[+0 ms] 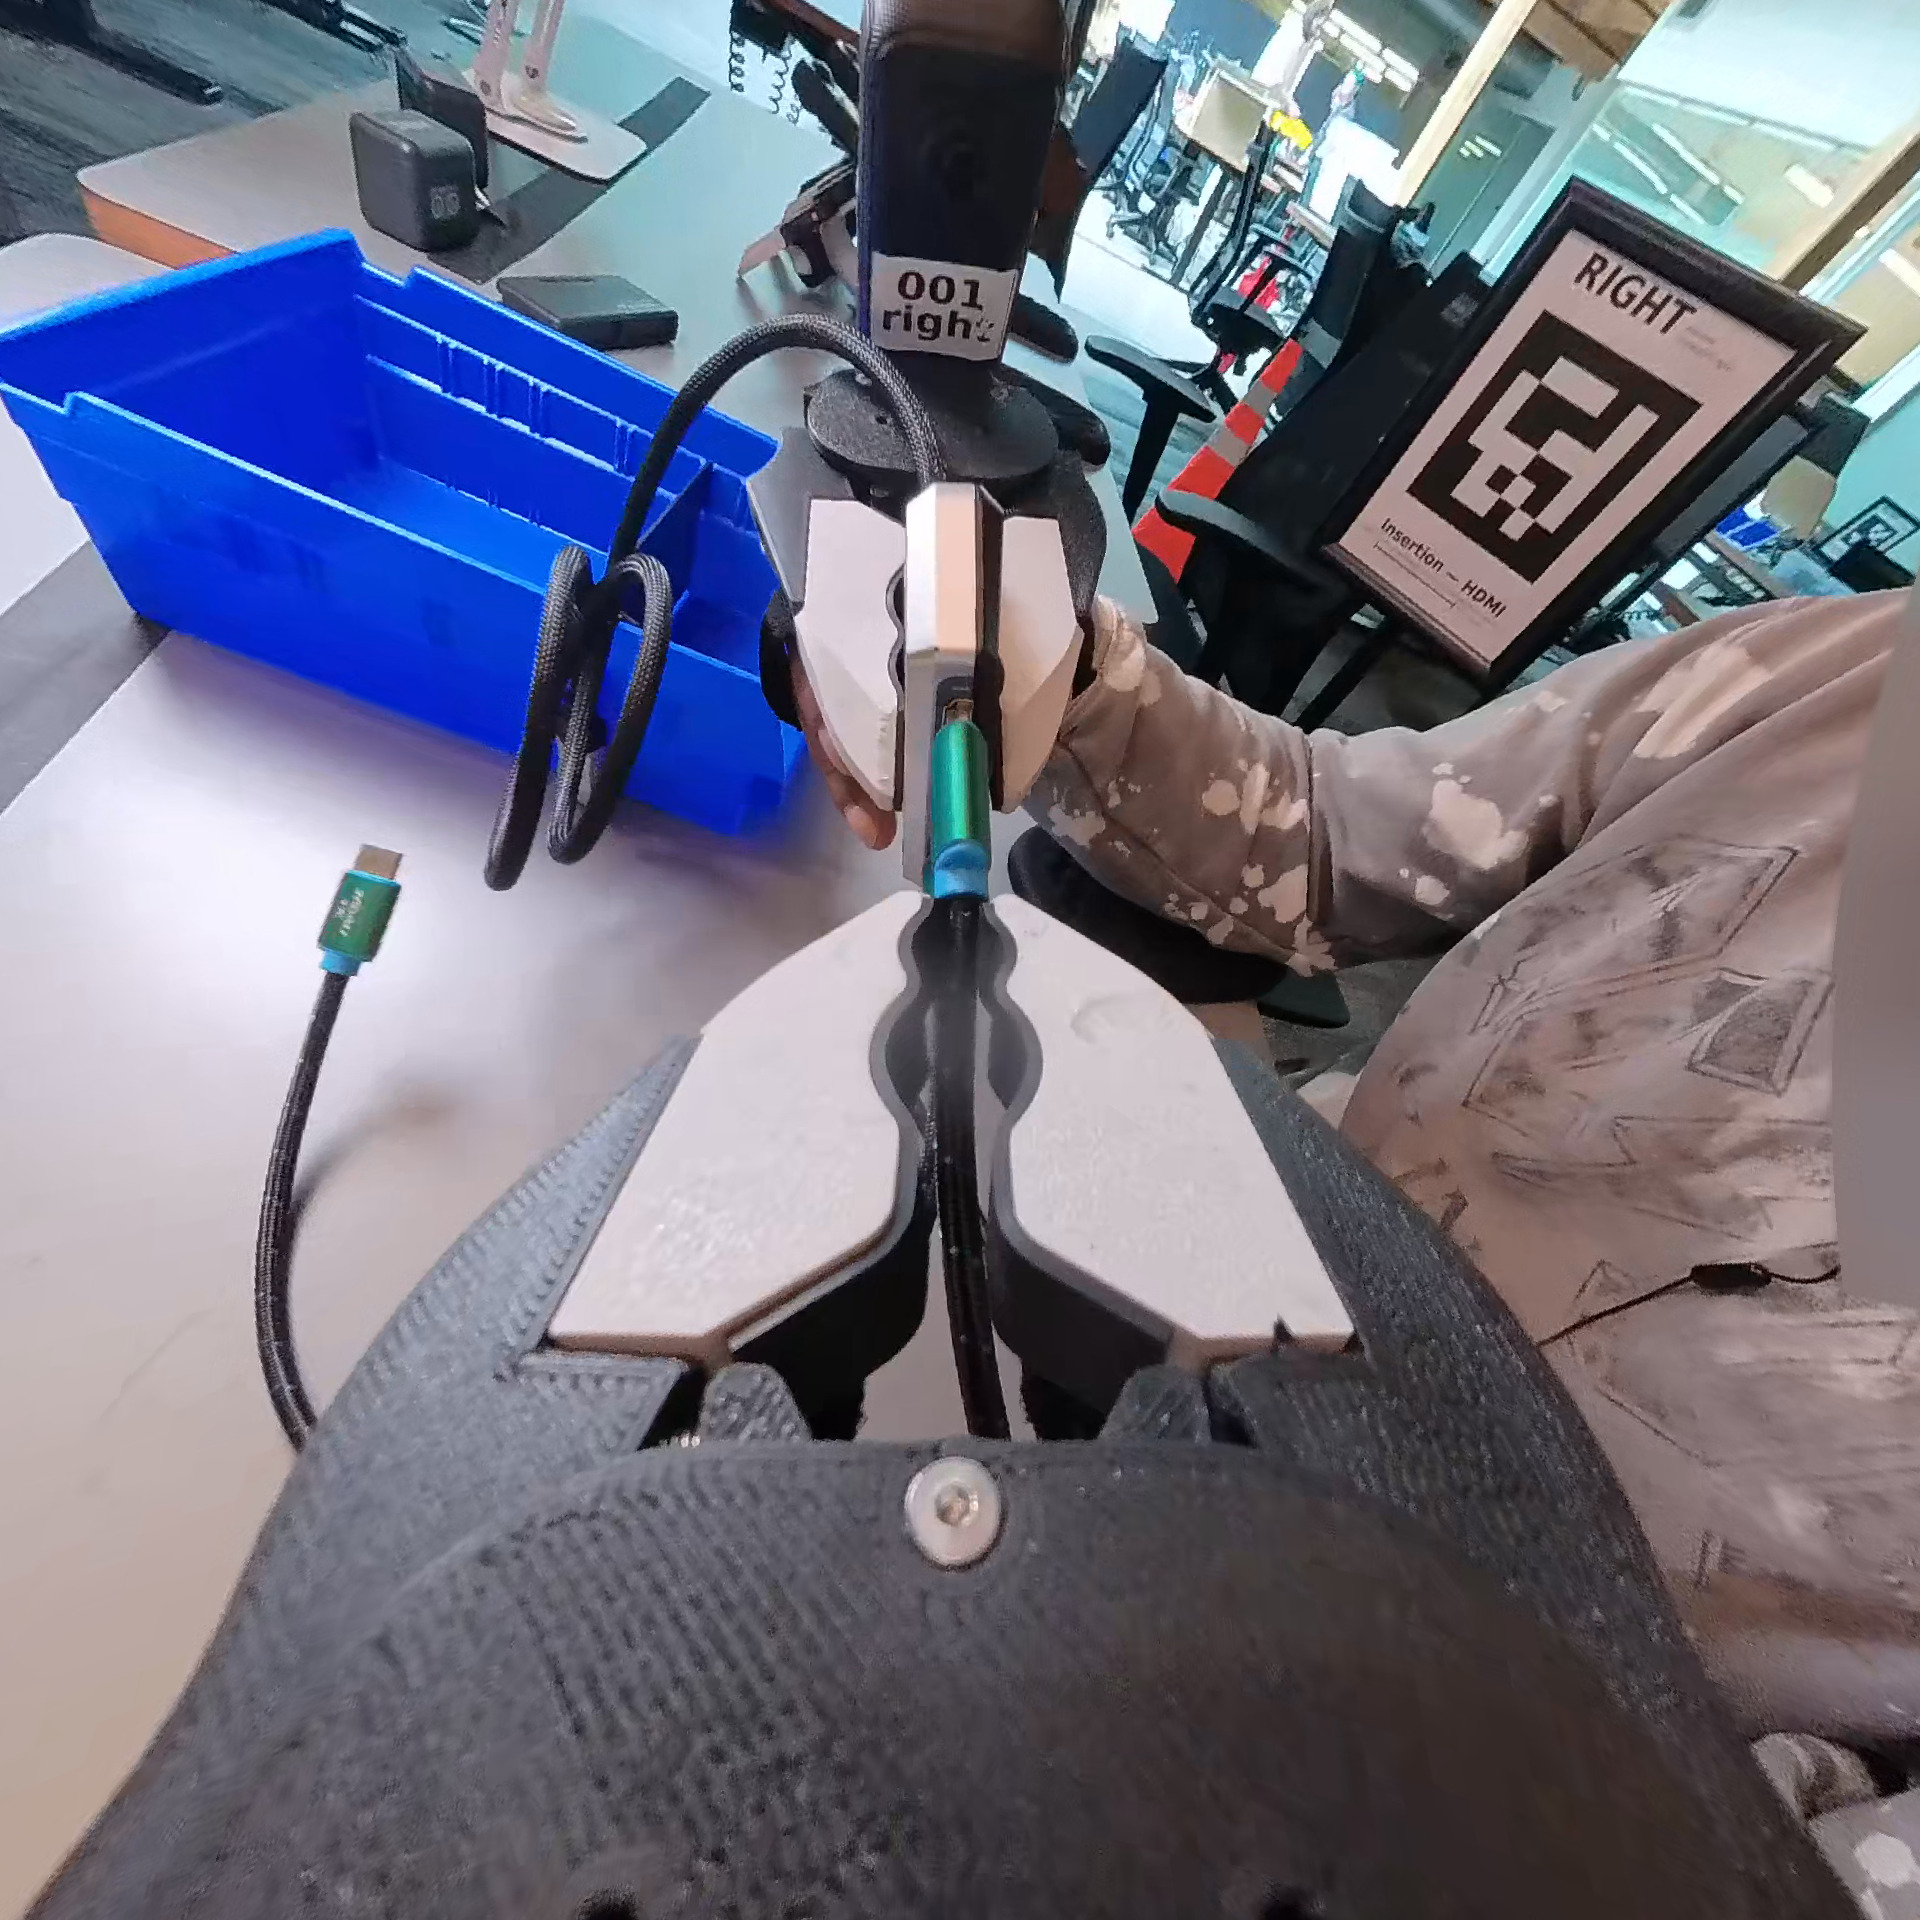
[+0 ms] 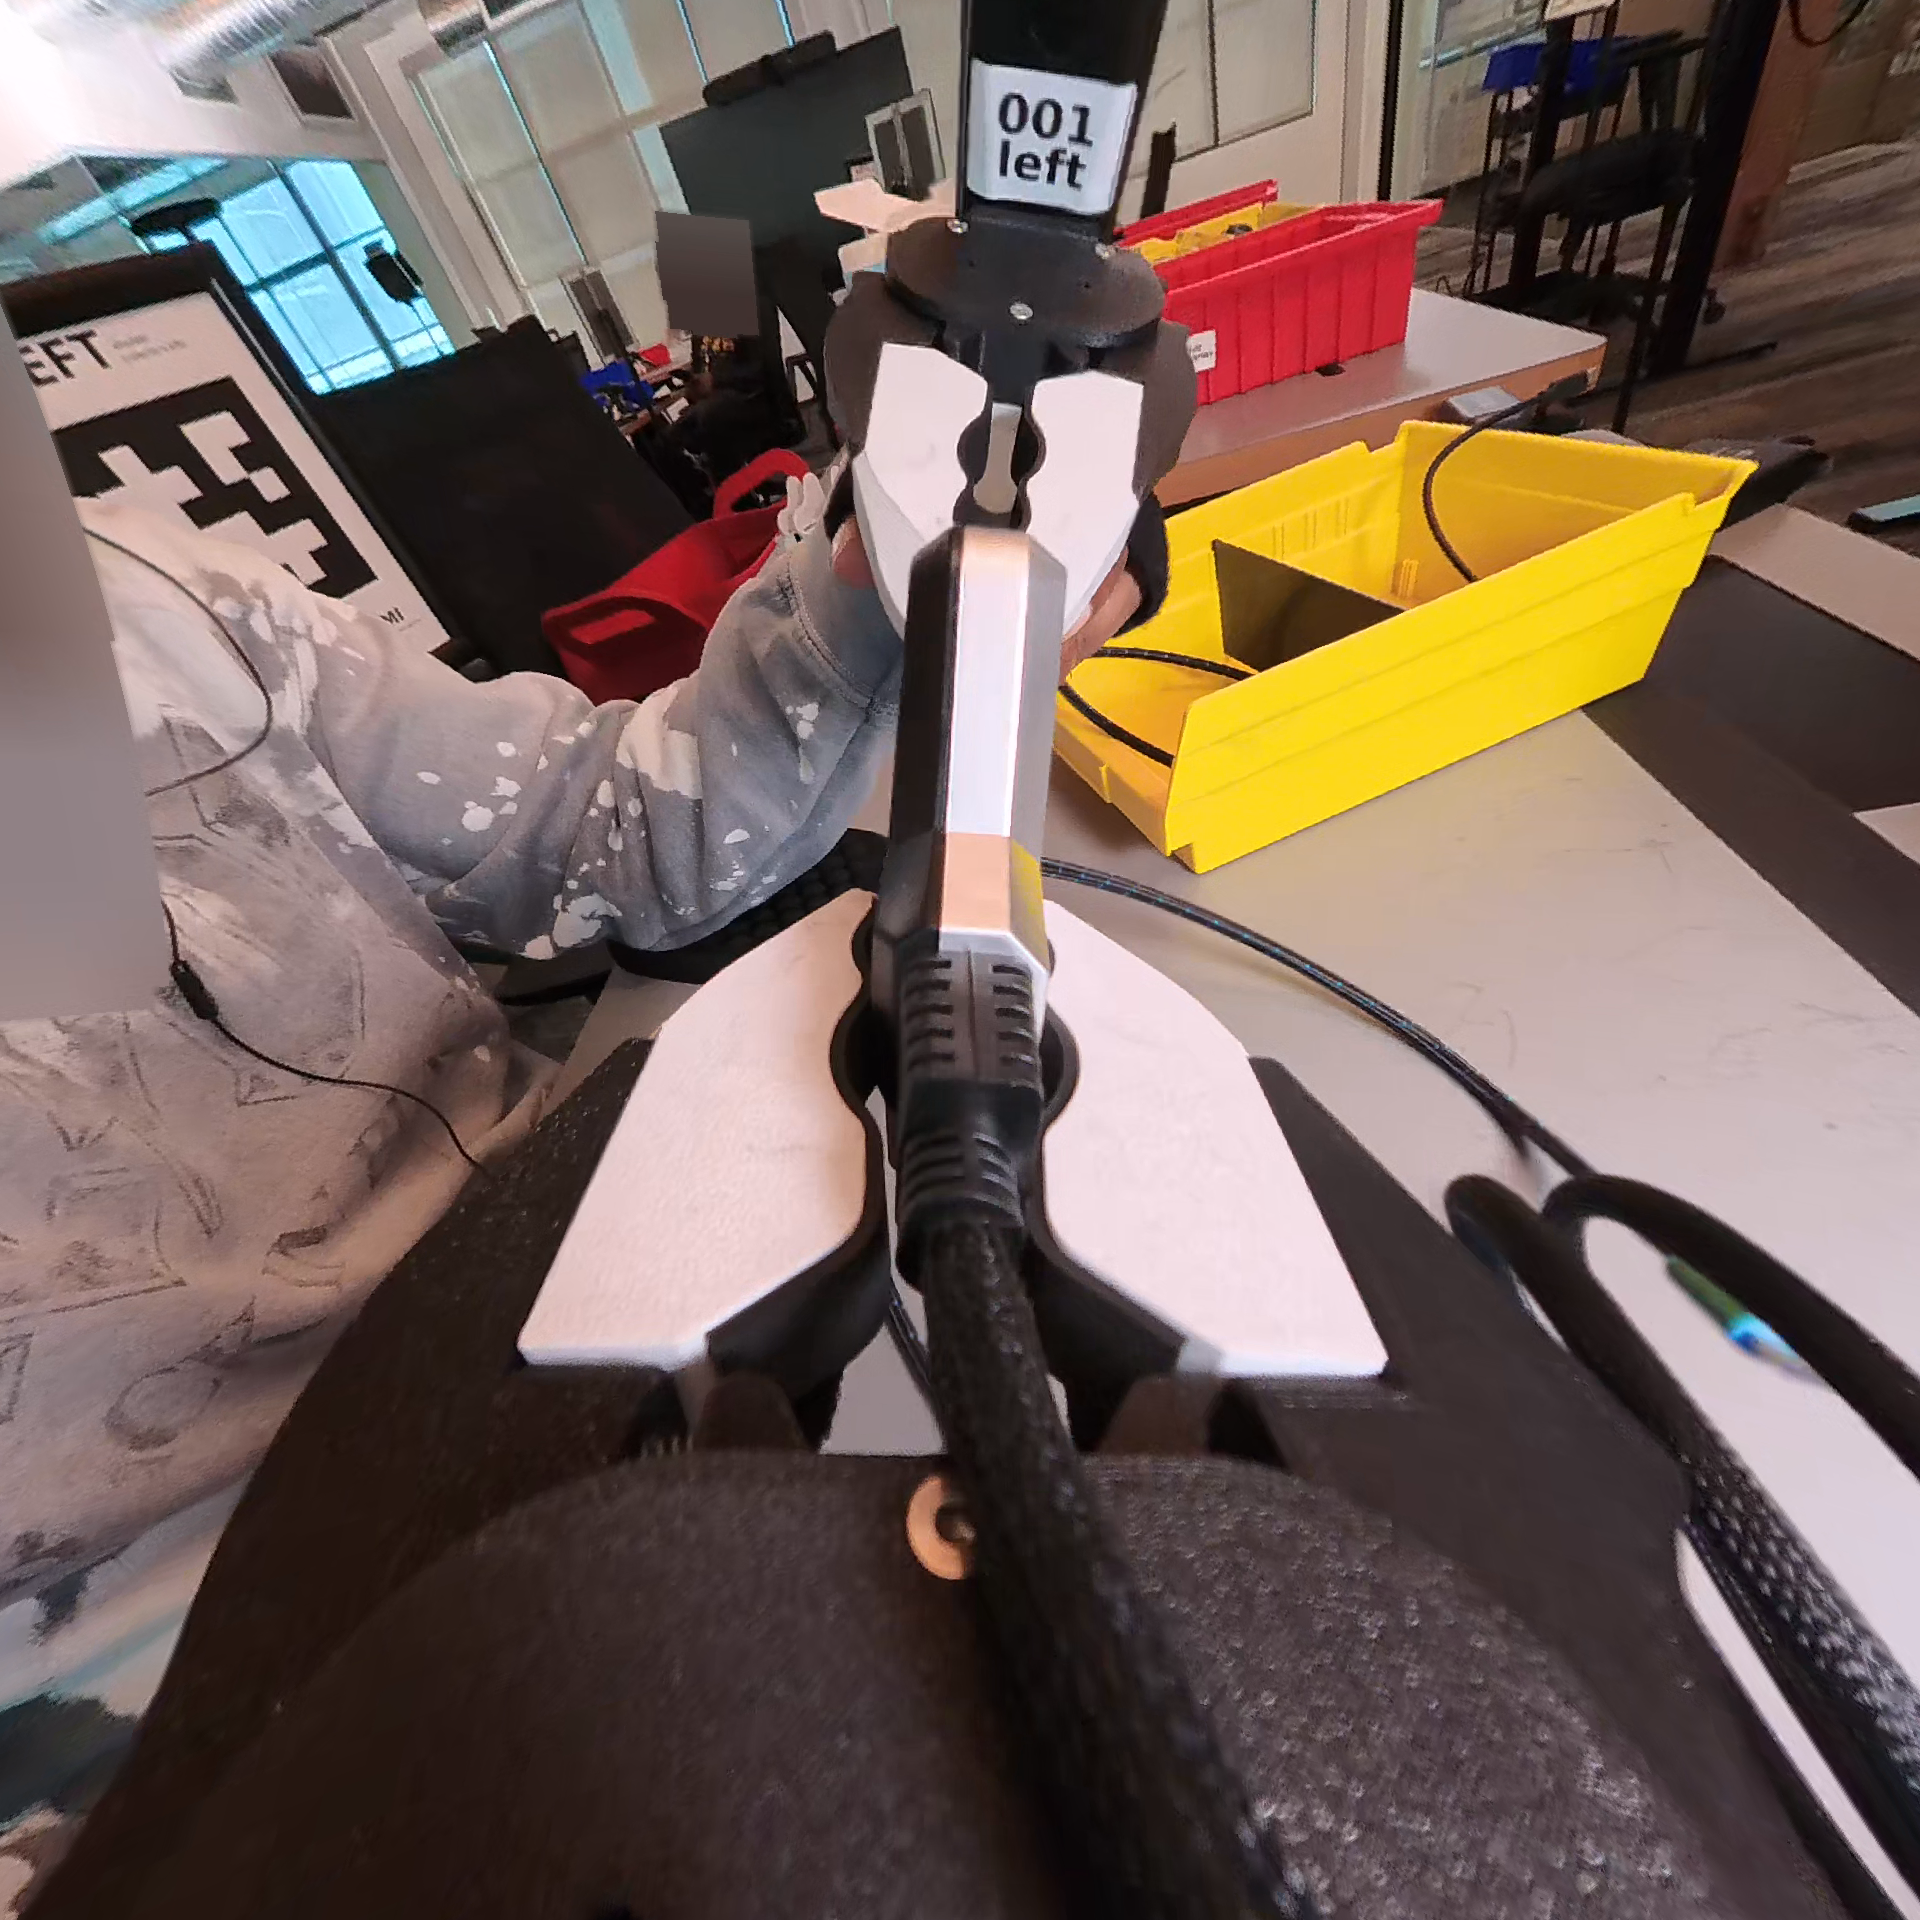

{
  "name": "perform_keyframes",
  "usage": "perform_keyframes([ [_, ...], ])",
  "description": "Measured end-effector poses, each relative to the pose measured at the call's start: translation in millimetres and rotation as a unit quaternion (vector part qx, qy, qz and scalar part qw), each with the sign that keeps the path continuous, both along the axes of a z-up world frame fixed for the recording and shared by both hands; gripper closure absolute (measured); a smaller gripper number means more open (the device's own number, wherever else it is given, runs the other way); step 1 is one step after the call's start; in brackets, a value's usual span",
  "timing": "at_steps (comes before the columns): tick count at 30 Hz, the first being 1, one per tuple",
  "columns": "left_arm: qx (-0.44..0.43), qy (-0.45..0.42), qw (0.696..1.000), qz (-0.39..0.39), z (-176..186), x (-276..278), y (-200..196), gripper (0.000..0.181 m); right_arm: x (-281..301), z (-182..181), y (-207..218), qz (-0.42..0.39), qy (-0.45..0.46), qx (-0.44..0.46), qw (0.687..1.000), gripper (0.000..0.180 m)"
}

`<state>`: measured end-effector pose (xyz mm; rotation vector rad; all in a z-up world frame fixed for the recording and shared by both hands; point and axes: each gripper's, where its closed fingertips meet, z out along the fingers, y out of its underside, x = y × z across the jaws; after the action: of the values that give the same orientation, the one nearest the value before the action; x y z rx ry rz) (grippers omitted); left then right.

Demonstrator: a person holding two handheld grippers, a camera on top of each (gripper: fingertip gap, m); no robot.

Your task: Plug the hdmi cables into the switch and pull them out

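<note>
You are holding the switch (image 1: 943,603) up in the air with your right gripper (image 1: 940,727), and everything else is best told from that silver box. Your right gripper is closing tight on the switch's 2 flat sides, near the end where its own thick black cord (image 2: 997,1299) is coming out. Your left gripper (image 1: 956,925) is sitting just below the switch, closing snug on the black braided cable (image 1: 961,1195) right behind the green and blue plug (image 1: 958,810).

The plug is touching the switch at its port. The metal tip is looking like it is only partly in, because a bit of it is showing at the mouth. I cannot tell if this is the push in or the pull out.

A 2nd plug (image 1: 358,909) of the same colours is lying on the grey table (image 1: 156,1039), well to the left of the switch and lower down. A blue bin (image 1: 312,499) is sitting behind the switch on that same side. A yellow bin (image 2: 1403,644) is sitting on the table beyond the switch in the right wrist view.

For your next move, you are needing to keep the plug straight in line with the port. Move it along that line only, while your right gripper is keeping the switch from tipping.
</note>
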<state>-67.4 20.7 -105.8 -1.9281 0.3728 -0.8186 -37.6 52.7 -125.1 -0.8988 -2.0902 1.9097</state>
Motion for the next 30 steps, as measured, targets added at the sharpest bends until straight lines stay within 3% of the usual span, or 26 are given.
perform_keyframes([
  [15, 0.002, -0.063, 0.998, -0.021, -4.1, 7.2, 11.6, 0.174, 9.1, -5.9, 9.6, 0.008, -0.019, 0.002, 1.0, 0.157],
  [27, 0.027, -0.046, 0.999, 0.008, -6.1, 2.4, 22.2, 0.173, 0.9, -9.6, 17.2, -0.021, -0.019, 0.012, 1.0, 0.157],
  [30, 0.025, 0.008, 1.0, 0.013, -11.8, -3.7, 15.4, 0.172, -1.2, -11.0, 9.5, -0.014, -0.026, 0.021, 0.999, 0.157],
])
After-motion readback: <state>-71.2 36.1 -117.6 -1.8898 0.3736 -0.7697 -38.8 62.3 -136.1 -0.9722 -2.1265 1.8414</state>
